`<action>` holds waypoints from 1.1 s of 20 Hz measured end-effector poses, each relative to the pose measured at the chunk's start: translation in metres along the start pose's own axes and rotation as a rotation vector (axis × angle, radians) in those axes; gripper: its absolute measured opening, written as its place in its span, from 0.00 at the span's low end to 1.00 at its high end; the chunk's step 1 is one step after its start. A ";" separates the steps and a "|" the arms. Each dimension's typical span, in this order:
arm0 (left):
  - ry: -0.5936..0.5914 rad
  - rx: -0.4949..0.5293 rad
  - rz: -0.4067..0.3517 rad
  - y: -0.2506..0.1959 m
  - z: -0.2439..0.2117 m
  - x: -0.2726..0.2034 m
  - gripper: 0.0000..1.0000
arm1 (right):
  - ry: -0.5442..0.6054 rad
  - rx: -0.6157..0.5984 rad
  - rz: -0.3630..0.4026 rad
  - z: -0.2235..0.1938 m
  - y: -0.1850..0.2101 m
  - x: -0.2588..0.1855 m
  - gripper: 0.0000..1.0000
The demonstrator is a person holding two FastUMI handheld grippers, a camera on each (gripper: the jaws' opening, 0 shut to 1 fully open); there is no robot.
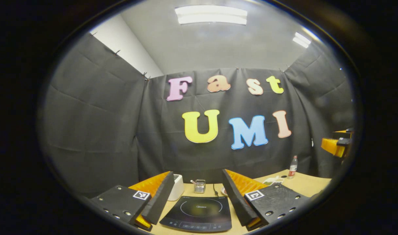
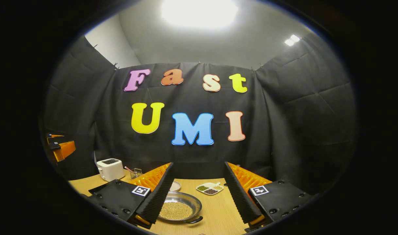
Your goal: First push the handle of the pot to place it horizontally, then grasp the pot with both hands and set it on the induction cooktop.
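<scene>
I see both tongs spread wide, gripping nothing: left tongs (image 1: 195, 209) above the induction cooktop (image 1: 199, 213), right tongs (image 2: 199, 202) above the pot (image 2: 181, 207).

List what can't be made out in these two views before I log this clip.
- Pot, right gripper view: its left side hidden behind the right gripper's left finger; only one handle stub shows.
- Induction cooktop, left gripper view: both sides covered by the left gripper's fingers; panel markings too small.
- Divided dish, right gripper view: contents too small to identify.

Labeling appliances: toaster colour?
White toaster, clearest in the right gripper view, at the table's back left.
</scene>
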State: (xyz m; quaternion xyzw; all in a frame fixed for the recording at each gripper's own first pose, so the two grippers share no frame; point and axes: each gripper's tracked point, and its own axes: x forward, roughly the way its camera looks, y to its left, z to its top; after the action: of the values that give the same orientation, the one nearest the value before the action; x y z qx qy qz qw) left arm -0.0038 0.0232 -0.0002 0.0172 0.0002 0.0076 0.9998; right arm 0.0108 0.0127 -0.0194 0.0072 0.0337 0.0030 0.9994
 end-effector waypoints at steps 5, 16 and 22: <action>0.002 -0.005 0.002 0.009 -0.002 -0.001 0.87 | 0.008 -0.004 0.011 -0.002 0.009 -0.001 0.92; 0.012 -0.005 -0.009 0.031 -0.016 0.014 0.87 | 0.031 -0.029 0.041 -0.005 0.038 0.004 0.30; -0.008 0.017 -0.037 0.036 -0.014 0.021 0.87 | 0.071 -0.023 0.126 -0.025 0.070 0.010 0.00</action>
State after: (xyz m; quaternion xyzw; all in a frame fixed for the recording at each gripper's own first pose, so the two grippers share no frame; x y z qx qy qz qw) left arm 0.0164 0.0599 -0.0131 0.0255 -0.0032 -0.0110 0.9996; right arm 0.0185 0.0832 -0.0437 -0.0022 0.0684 0.0668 0.9954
